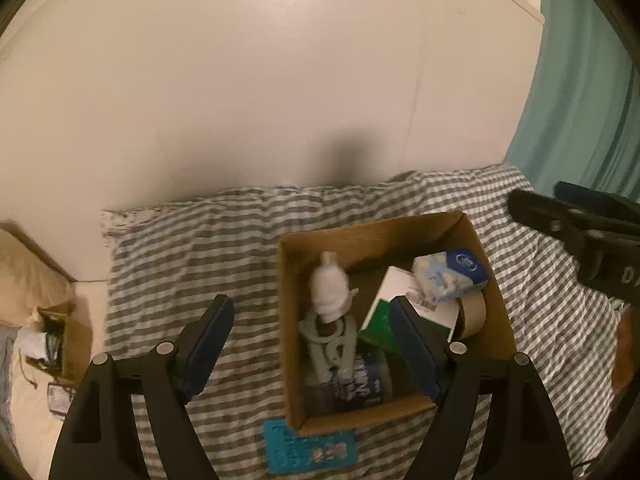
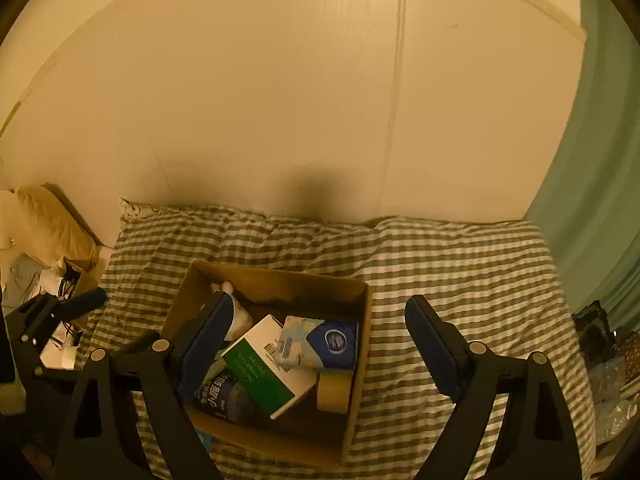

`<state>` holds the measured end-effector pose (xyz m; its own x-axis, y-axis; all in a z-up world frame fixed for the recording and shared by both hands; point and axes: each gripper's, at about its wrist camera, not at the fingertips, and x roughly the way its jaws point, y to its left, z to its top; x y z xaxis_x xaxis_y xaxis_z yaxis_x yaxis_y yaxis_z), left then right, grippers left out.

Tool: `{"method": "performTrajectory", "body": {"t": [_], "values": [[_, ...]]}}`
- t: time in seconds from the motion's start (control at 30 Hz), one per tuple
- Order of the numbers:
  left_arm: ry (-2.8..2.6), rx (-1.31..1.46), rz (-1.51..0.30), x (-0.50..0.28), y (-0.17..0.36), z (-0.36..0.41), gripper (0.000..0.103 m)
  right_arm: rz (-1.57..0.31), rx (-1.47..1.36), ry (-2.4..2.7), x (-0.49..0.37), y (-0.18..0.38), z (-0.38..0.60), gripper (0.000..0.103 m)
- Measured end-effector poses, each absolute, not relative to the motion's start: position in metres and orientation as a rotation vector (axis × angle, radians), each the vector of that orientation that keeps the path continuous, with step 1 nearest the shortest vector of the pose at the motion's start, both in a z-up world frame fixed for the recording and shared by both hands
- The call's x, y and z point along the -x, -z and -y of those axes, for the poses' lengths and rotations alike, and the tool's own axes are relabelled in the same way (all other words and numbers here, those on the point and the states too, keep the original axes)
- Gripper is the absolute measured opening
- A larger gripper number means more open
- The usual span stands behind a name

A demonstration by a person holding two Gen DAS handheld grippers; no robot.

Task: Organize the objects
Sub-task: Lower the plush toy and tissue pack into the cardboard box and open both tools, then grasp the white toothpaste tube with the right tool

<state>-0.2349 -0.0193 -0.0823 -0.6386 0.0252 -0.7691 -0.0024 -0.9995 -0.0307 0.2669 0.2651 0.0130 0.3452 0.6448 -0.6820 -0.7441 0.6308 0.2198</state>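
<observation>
An open cardboard box sits on the striped bed. Inside lie a white and green carton, a blue and white tissue pack, a roll of tan tape, a white bottle, a pale green tool and a dark blue labelled bottle. My left gripper is open and empty above the box's left wall. My right gripper is open and empty above the box.
A teal card lies on the striped sheet in front of the box. A cream wall stands behind the bed and a teal curtain hangs at the right. Clutter and a small carton lie on the floor at the left.
</observation>
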Motion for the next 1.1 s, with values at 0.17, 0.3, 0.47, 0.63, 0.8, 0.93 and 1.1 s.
{"method": "performTrajectory", "body": {"t": [0.17, 0.3, 0.47, 0.63, 0.8, 0.93, 1.1], "values": [[-2.876, 1.298, 0.082, 0.202, 0.059, 0.037, 0.083, -0.764, 0.137, -0.898, -0.249, -0.04, -0.245, 0.088], [-2.943, 1.228, 0.083, 0.16, 0.037, 0.05, 0.092, -0.679, 0.145, -0.893, -0.223, -0.069, -0.218, 0.088], [-3.047, 1.126, -0.024, 0.11, 0.024, 0.057, 0.1, -0.664, 0.152, -0.952, -0.184, -0.085, -0.199, 0.088], [-3.033, 1.228, 0.067, 0.071, 0.045, 0.073, 0.102, -0.726, 0.221, -1.027, -0.134, -0.071, -0.198, 0.088], [-2.953, 1.479, 0.265, 0.037, 0.094, 0.088, 0.102, -0.8, 0.294, -1.095, -0.085, -0.031, -0.209, 0.088], [-2.961, 1.599, 0.217, 0.016, 0.125, 0.092, 0.102, -0.892, 0.341, -1.128, -0.055, 0.006, -0.225, 0.088], [-3.039, 1.741, 0.207, 0.006, 0.156, 0.115, 0.102, -0.935, 0.43, -1.169, -0.009, 0.055, -0.255, 0.085]]}}
